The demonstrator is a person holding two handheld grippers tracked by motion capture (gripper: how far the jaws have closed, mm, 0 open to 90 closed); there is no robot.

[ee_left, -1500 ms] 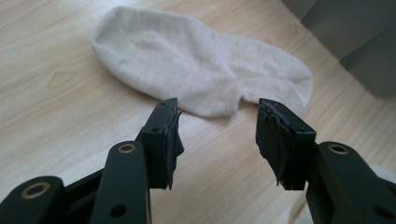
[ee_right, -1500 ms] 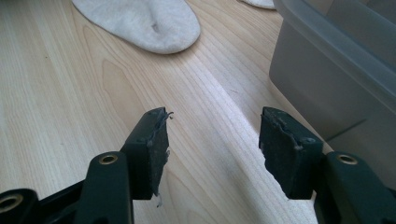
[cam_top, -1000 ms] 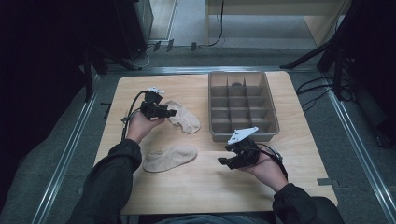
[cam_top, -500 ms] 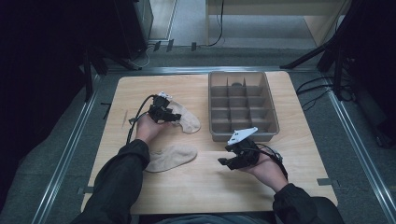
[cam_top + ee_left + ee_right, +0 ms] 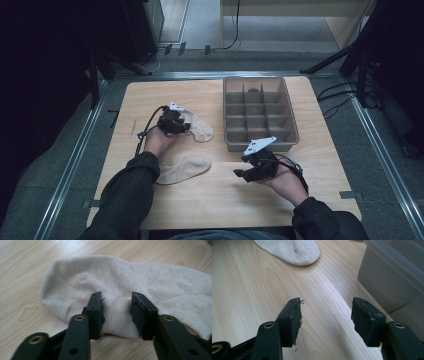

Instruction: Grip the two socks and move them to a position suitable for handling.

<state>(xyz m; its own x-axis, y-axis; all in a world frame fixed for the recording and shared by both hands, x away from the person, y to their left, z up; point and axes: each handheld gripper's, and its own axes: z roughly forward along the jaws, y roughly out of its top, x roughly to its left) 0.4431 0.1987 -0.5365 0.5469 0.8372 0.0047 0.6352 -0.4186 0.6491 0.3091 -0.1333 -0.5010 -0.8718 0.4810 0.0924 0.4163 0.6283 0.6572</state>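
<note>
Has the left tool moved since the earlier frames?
Yes. The left tool has shifted toward the grey tray and down onto the farther sock; its jaws have just been closing, with sock fabric between them.

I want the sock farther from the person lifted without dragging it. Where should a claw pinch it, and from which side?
Pinch the far sock at mid-body, from above. It lies flat and limp, so only a raised fold gives purchase. The left claw is already there, its jaws closing with cloth between them. Whether they grip it yet, I cannot tell.
</note>
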